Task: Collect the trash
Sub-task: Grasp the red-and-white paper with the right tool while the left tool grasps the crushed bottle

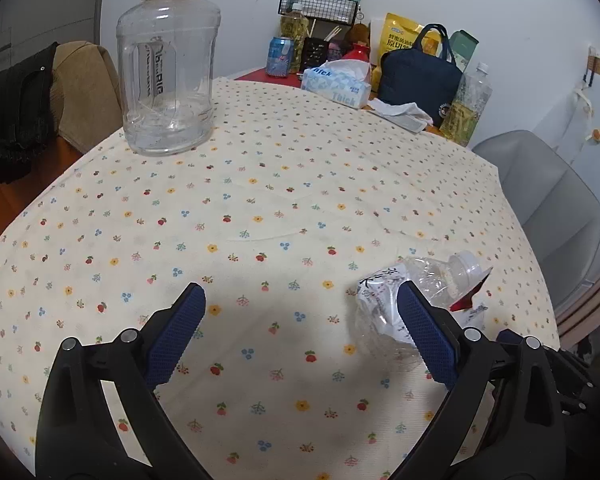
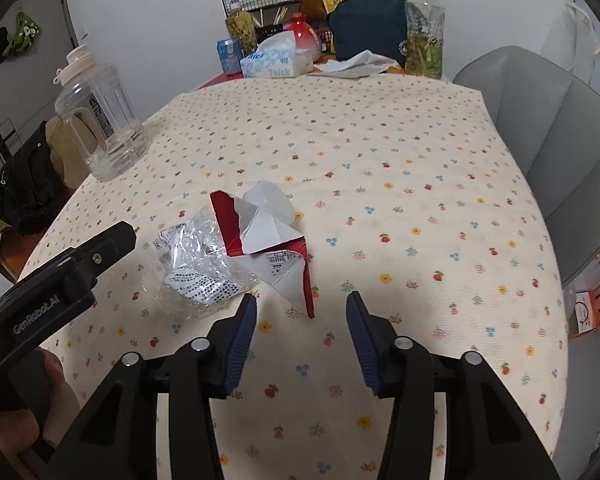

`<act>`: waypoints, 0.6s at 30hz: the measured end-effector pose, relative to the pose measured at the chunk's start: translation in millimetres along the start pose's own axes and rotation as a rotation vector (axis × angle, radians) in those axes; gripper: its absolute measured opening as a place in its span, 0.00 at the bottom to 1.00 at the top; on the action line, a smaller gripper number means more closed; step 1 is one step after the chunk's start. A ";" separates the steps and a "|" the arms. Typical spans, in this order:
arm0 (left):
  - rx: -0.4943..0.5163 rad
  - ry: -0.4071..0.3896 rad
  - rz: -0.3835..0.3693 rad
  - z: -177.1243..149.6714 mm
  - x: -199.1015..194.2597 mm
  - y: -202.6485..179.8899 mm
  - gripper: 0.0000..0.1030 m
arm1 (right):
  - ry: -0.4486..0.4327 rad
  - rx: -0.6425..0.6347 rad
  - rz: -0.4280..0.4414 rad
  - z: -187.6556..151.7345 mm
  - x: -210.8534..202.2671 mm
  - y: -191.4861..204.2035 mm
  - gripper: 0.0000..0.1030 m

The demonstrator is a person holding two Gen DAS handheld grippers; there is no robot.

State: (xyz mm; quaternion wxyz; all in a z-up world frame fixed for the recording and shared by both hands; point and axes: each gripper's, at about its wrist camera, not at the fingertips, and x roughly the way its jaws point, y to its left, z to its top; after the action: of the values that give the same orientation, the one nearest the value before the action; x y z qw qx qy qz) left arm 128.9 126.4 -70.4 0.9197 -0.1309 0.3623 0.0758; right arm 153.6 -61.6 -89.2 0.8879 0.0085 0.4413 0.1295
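On the flowered tabletop [image 2: 420,184] the trash lies near the front: a crushed clear bottle [image 2: 196,268] touching a torn red-and-white paper wrapper [image 2: 260,236] on its right. The right gripper [image 2: 302,312] hovers just short of the wrapper, jaws apart with nothing between them. The left gripper [image 1: 300,312] (seen wide open) has its right finger in front of the bottle [image 1: 384,308]. A big empty jug [image 1: 168,64] stands far left.

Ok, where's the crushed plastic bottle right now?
In the right wrist view the crushed plastic bottle lies left of centre on the floral tablecloth, touching the torn red-and-white paper.
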 end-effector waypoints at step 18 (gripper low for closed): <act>0.064 0.055 -0.023 -8.5 15.0 -29.3 0.93 | -0.019 0.050 0.042 -7.8 -12.9 -22.9 0.04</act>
State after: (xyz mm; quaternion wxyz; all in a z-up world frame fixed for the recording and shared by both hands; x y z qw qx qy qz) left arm 141.2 96.6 -81.2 0.9139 -0.1078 0.3881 0.0499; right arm 145.1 -87.6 -86.8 0.8887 0.0412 0.4356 0.1371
